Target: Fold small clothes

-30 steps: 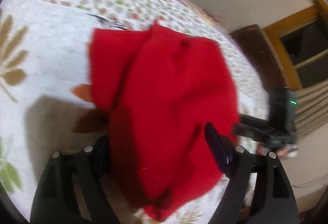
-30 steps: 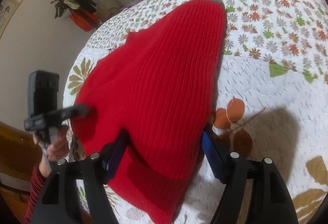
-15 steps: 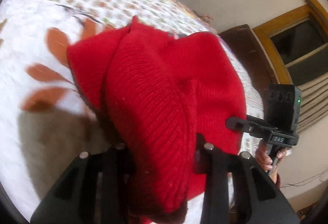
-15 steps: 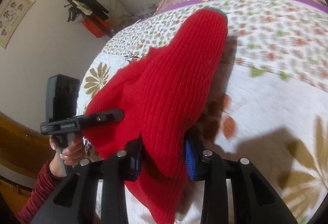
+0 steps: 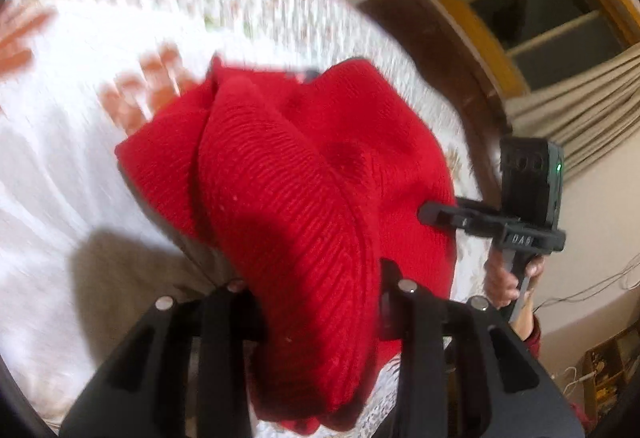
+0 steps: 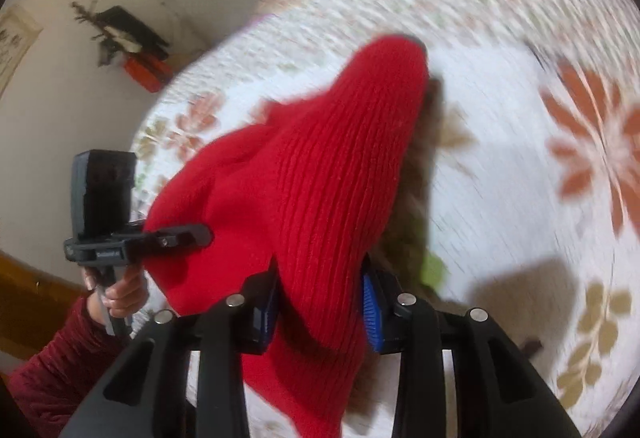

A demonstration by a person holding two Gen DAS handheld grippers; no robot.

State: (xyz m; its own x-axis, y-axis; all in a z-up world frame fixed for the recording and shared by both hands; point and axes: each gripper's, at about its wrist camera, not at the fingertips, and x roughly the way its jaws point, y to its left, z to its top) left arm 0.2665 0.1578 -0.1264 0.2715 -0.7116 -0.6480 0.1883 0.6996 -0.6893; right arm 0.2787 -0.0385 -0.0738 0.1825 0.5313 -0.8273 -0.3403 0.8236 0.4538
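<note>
A red knitted garment (image 5: 304, 197) is pinched in both the left gripper (image 5: 320, 302) and right gripper (image 6: 320, 294) above a floral bedspread (image 6: 500, 165). A curtained window (image 5: 560, 17) is shown only at the left view's upper right.

We've got our left gripper (image 5: 320, 302) clamped tight on a bunch of red knit, and our right gripper (image 6: 320, 298) pinched on it the same way (blue pads (image 6: 370, 312) pressing in from both sides). Our left hand (image 6: 120, 290), in a dark red sleeve (image 6: 60, 362), grips its handle; our right hand (image 5: 508, 280) does too.
</note>
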